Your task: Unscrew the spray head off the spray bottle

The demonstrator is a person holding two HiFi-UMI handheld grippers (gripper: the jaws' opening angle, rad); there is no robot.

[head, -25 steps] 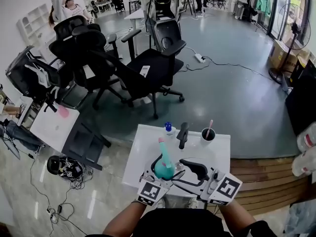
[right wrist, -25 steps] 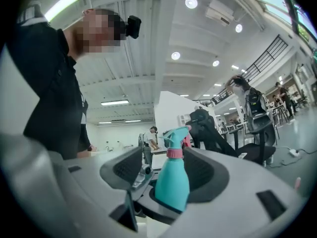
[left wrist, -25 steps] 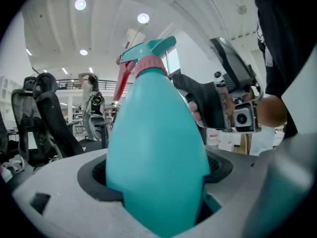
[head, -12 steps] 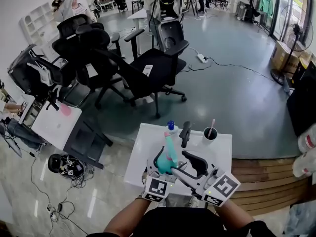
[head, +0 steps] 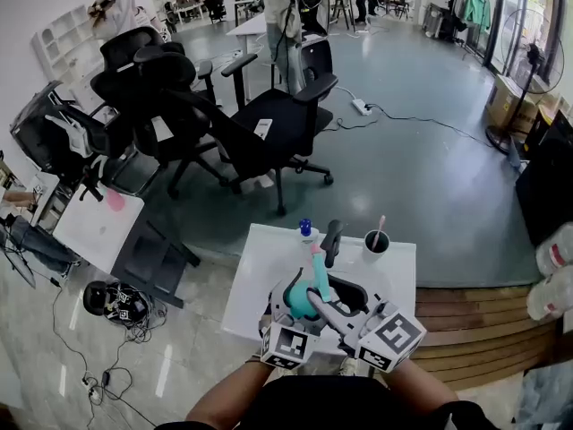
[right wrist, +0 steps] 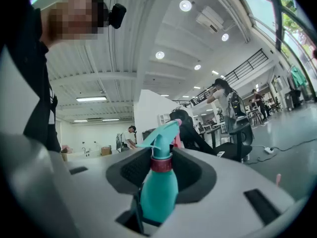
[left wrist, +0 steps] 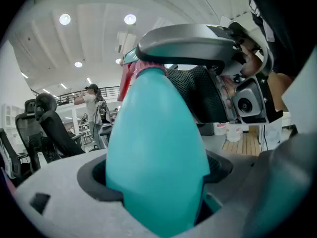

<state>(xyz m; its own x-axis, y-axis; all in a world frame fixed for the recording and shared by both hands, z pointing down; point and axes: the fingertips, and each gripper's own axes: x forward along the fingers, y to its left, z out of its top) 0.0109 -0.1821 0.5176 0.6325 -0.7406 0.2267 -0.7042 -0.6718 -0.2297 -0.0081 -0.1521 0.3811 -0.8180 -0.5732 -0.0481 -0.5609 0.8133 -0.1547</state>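
left tongs (left wrist: 156, 175) clench spray bottle (left wrist: 158, 143); right tongs (right wrist: 161, 168) just closing onto its neck; cup (head: 368, 245) holds stick (head: 380, 229).

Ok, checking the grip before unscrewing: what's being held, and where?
The left gripper clamps the teal plastic spray bottle by its body. The right gripper has just been closing its jaws around the red collar; contact unclear.
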